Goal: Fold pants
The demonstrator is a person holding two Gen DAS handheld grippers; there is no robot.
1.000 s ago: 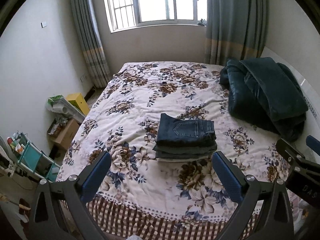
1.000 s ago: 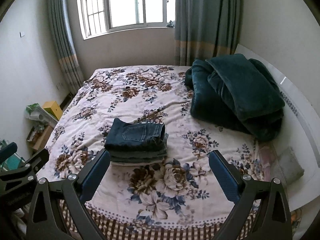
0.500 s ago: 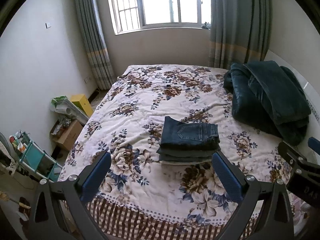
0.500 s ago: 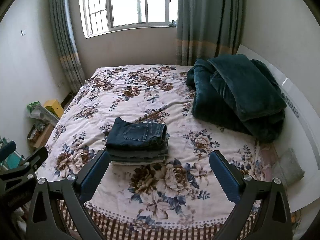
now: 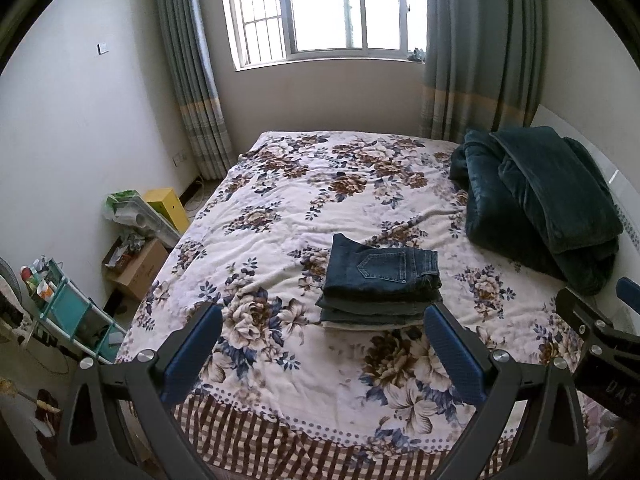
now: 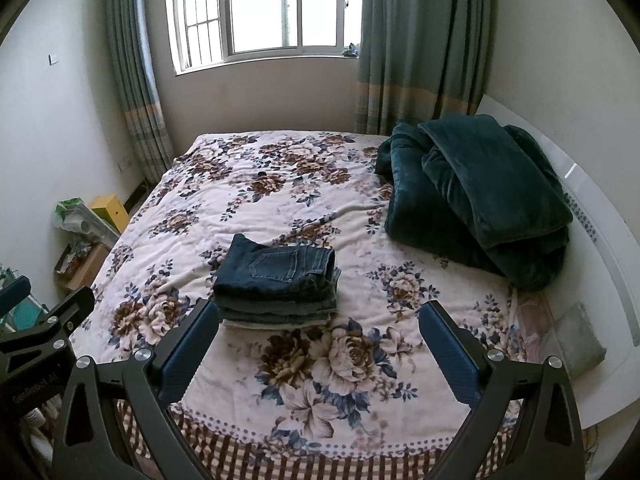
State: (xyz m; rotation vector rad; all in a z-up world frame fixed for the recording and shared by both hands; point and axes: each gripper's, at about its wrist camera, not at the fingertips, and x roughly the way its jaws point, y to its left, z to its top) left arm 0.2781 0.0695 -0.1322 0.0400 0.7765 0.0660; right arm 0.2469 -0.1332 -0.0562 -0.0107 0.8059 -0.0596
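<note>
A stack of folded pants, dark blue jeans on top [image 5: 382,270], lies near the middle of the bed with the floral cover [image 5: 288,208]. It also shows in the right wrist view [image 6: 276,272]. My left gripper [image 5: 320,320] is open and empty, held back near the foot of the bed, short of the stack. My right gripper [image 6: 318,318] is open and empty, beside it on the right. Neither touches the pants.
A folded dark green blanket [image 5: 536,204] lies at the bed's right side by the white headboard [image 6: 600,248]. Boxes [image 5: 138,268], a yellow box [image 5: 168,208] and a teal rack [image 5: 68,312] stand on the floor left of the bed. A window and curtains are behind.
Both grippers have drawn back and up from the bed, so the stack looks a little farther away. The pants have not moved.
</note>
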